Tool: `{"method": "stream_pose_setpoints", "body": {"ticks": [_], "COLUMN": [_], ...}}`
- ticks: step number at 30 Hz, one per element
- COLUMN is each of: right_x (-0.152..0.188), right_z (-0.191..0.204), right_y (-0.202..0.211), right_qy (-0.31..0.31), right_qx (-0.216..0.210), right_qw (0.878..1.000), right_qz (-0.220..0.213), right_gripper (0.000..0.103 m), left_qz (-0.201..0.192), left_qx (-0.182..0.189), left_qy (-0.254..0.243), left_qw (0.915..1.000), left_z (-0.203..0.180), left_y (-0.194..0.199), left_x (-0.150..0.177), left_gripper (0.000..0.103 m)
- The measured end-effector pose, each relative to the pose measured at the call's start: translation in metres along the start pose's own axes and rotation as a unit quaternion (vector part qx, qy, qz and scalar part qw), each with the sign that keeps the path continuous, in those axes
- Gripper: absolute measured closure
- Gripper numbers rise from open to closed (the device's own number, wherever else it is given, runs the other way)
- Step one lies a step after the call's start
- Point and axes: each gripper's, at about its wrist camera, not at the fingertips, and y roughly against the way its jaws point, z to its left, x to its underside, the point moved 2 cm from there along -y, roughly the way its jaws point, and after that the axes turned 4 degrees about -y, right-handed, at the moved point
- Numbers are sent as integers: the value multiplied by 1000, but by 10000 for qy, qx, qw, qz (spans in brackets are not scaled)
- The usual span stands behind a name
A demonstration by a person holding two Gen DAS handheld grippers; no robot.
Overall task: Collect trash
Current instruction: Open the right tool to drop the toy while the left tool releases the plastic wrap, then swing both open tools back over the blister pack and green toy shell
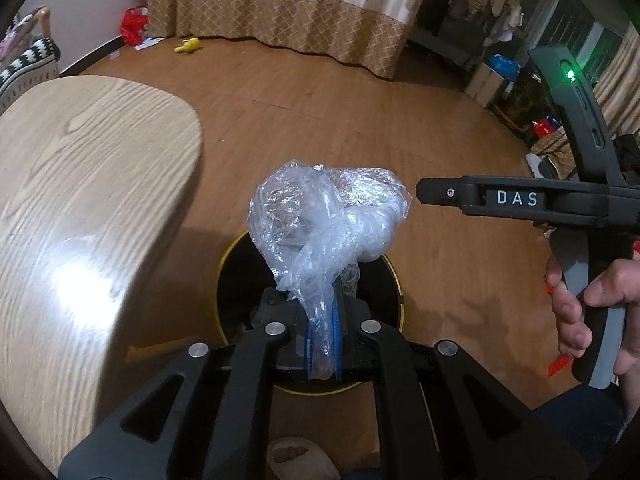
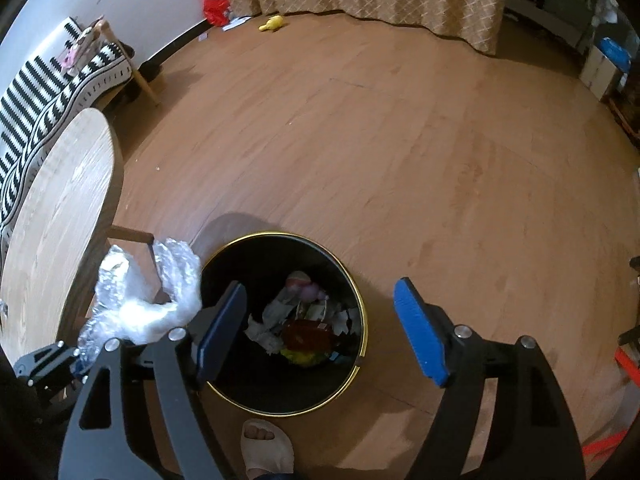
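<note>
The crumpled clear plastic bag [image 1: 326, 216] is pinched by its twisted tail between the blue pads of the left hand-held gripper [image 1: 323, 344], whose jaws are fully closed on it. The puffed body of the bag stands up past the fingertips. In the left wrist view it hangs over the open mouth of the black trash bin [image 1: 232, 280]; in the right wrist view the bag [image 2: 140, 304] looks to sit over the bin's gold rim [image 2: 352, 280] on the side nearest the wooden counter [image 2: 60, 220], so its exact place over the opening is hard to settle.

The right hand-held gripper [image 2: 320, 332] holds nothing: its jaws stand wide apart, and the bin's contents, crumpled paper and wrappers [image 2: 304, 320], show between them. The person's hand [image 1: 592, 312] grips its handle off to the side.

The step in hand appears to be the drop. To do it well, I would bring the bag clearly inside the rim before letting go, since light film can cling to the pads or drift and catch on the edge. Opening wide with the tips tilted down should shed it. The bin stands on the wooden floor [image 2: 400, 140] just beside the counter's edge, with a slippered foot [image 2: 264, 448] close by.
</note>
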Motion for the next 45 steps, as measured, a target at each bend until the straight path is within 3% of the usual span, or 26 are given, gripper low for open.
{"method": "stream_pose_setpoints", "body": {"ticks": [3, 5, 6, 7, 17, 21, 24, 27, 32, 36, 39, 44, 45], "right_x": [-4, -5, -5, -5, -8, -11, -12, -11, 0, 23, 51, 108, 120], "right_z": [-5, -7, -8, -8, -4, 5, 21, 51, 130, 219, 292, 403, 422], "right_y": [2, 3, 4, 4, 5, 13, 20, 26, 26, 30, 34, 34, 33], "right_qy": [-69, -118, -130, -138, -20, -27, 84, 318, 1003, 1851, 2576, 3650, 3797], "right_qx": [57, 45, 44, 40, 16, -131, -206, -340, -600, -858, -1189, -1687, -1806], "right_qw": [9999, 9998, 9998, 9998, 9997, 9991, 9982, 9968, 9913, 9772, 9574, 9153, 9071], "right_qz": [-81, -135, -146, -155, -227, -408, -553, -649, -597, -581, -544, -241, -175], "right_gripper": [26, 26, 26, 25, 25, 25, 25, 23, 23, 22, 19, 19, 16], "left_qz": [38, 50, 24, -96, -247, -423, -648, -818, -987, -929, -925, -722, -712], "left_qx": [13, 5, -25, -81, -93, -190, -395, -834, -1764, -2446, -2850, -3452, -3485], "left_qy": [-104, -133, -128, -122, 68, 238, 462, 701, 1303, 1975, 2358, 3311, 3447], "left_qw": [9999, 9999, 9999, 9998, 9996, 9986, 9960, 9907, 9707, 9447, 9245, 8752, 8687], "left_z": [-6, -7, -7, -7, 1, 12, 35, 70, 145, 214, 253, 318, 326], "left_y": [-5, -6, -5, -1, 18, 44, 78, 118, 185, 239, 272, 326, 332], "left_x": [0, 1, 0, 0, -2, -3, 3, 17, 65, 123, 165, 254, 264], "left_gripper": [95, 64, 28, 15, 15, 14, 12, 11, 11, 10, 9, 7, 7]}}
